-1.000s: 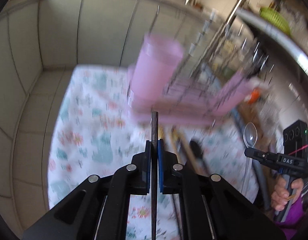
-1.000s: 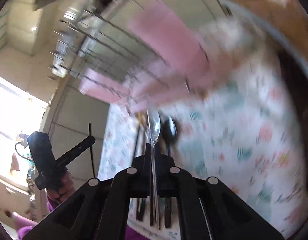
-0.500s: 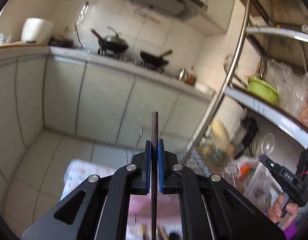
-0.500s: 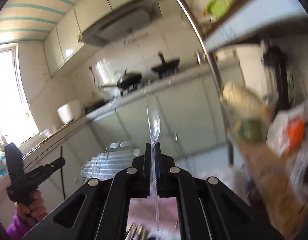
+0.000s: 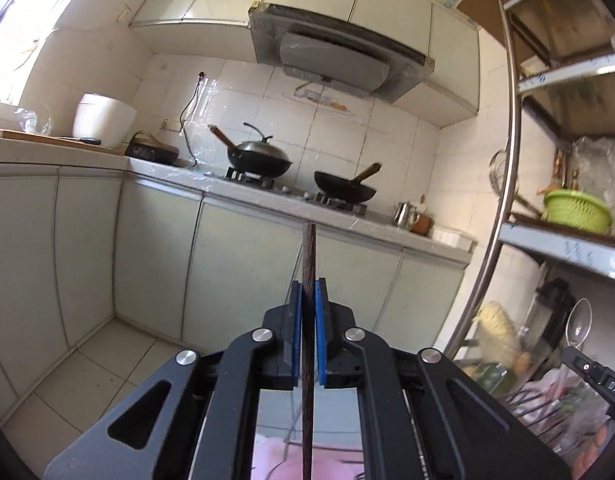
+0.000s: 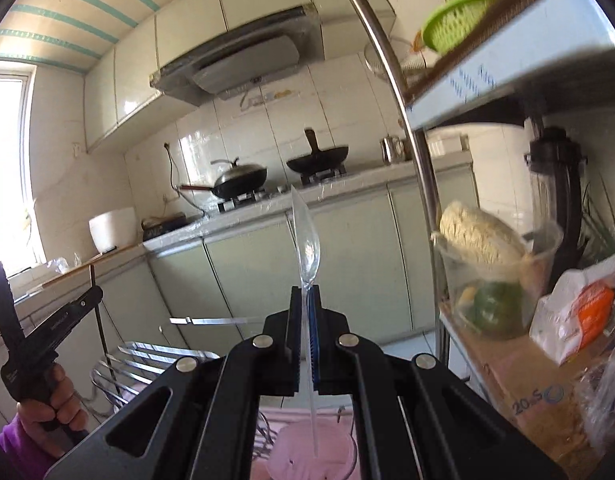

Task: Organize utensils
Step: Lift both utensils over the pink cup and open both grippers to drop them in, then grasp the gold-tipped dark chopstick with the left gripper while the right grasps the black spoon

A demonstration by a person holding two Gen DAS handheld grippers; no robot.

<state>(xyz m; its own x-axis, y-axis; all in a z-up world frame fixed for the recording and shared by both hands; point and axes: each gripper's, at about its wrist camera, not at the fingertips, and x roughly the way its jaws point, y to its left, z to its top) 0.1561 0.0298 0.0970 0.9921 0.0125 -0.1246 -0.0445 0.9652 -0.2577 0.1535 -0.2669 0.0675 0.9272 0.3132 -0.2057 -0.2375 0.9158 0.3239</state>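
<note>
Kitchen cabinets and stove now fill both views where the floral cloth lay a second ago: you have lifted and levelled both utensils. Your left gripper (image 5: 306, 300) is clamped tight on a dark chopstick (image 5: 308, 252), its length running straight ahead. Your right gripper (image 6: 304, 308) pinches a clear plastic spoon (image 6: 307, 248), bowl forward, handle trailing down over the pink cup (image 6: 307, 456), probably next.

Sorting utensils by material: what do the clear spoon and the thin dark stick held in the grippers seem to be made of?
The clear spoon looks like glossy transparent plastic: the cabinets show through its bowl, with a bright glint. The thin dark stick looks like matte dark brown wood, probably a chopstick, with a faint grainy surface; dark plastic cannot be ruled out.
</note>
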